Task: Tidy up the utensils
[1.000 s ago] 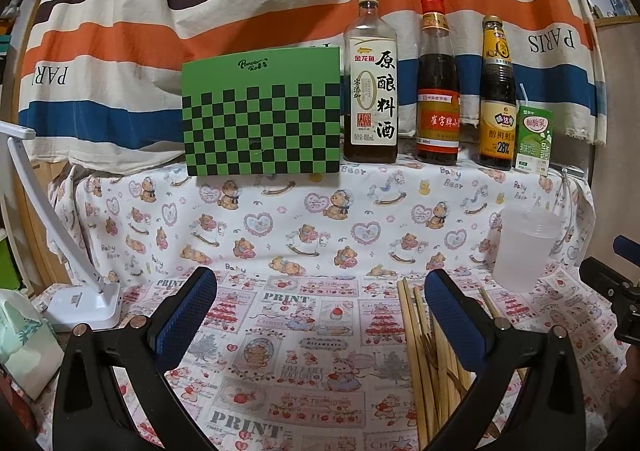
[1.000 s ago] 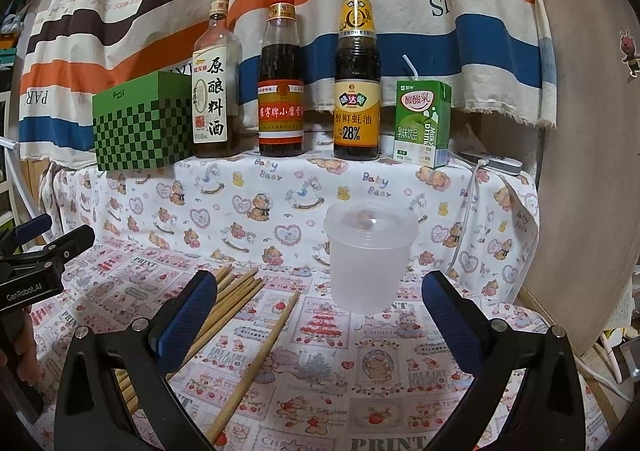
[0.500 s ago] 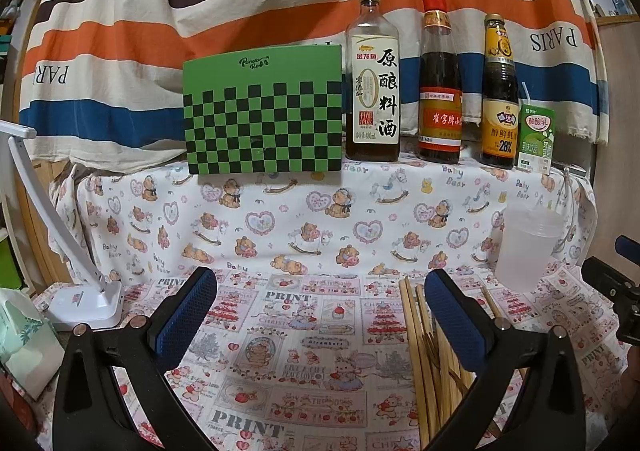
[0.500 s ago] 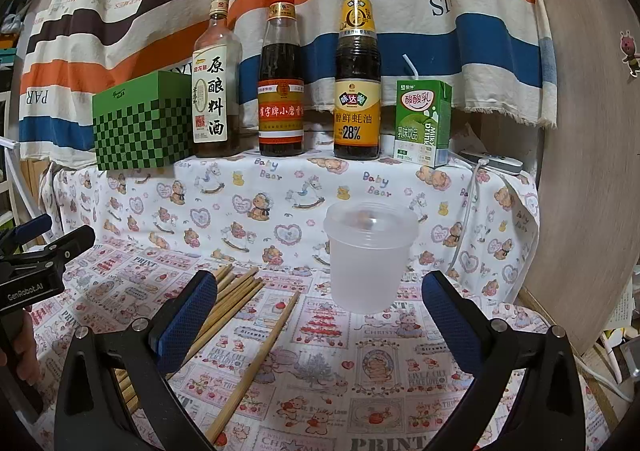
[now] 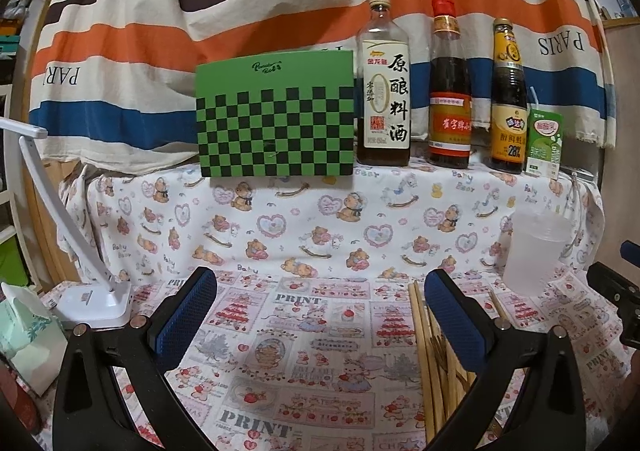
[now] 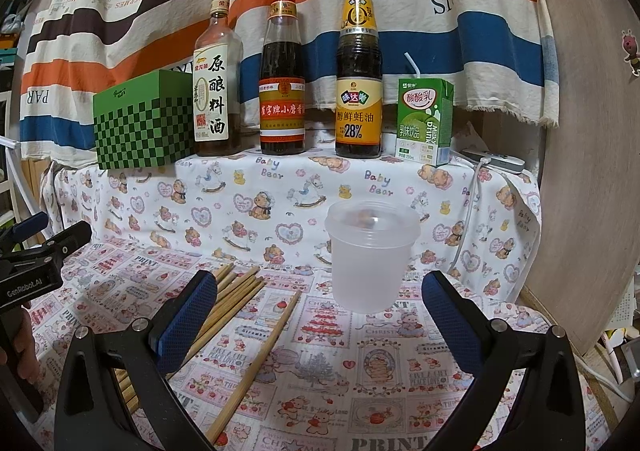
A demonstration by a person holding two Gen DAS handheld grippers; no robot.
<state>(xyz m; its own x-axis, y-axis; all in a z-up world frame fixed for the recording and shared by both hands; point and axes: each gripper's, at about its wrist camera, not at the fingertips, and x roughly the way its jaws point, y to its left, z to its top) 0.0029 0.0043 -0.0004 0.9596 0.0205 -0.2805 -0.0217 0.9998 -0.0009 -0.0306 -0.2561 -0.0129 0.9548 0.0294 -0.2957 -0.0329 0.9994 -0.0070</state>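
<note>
Several wooden chopsticks point(image 6: 244, 299) lie in a loose bundle on the patterned tablecloth, one stick point(image 6: 260, 363) apart to their right. They also show in the left wrist view point(image 5: 430, 367), partly behind the right finger. A translucent plastic cup point(image 6: 370, 261) stands upright right of the chopsticks, also seen in the left wrist view point(image 5: 534, 253). My left gripper point(image 5: 320, 315) is open and empty above the cloth, left of the chopsticks. My right gripper point(image 6: 320, 315) is open and empty, just in front of the cup and the single stick.
A raised shelf at the back holds a green checkered box point(image 5: 276, 115), three sauce bottles point(image 6: 282, 79) and a green drink carton point(image 6: 424, 121). A white desk lamp point(image 5: 94, 299) and a tissue pack point(image 5: 28, 335) stand at the left. A wooden panel point(image 6: 588, 171) closes the right side.
The left wrist view has drifted slightly, so the shelf objects shifted a little right. The right gripper has barely moved. Both grippers stay open.
</note>
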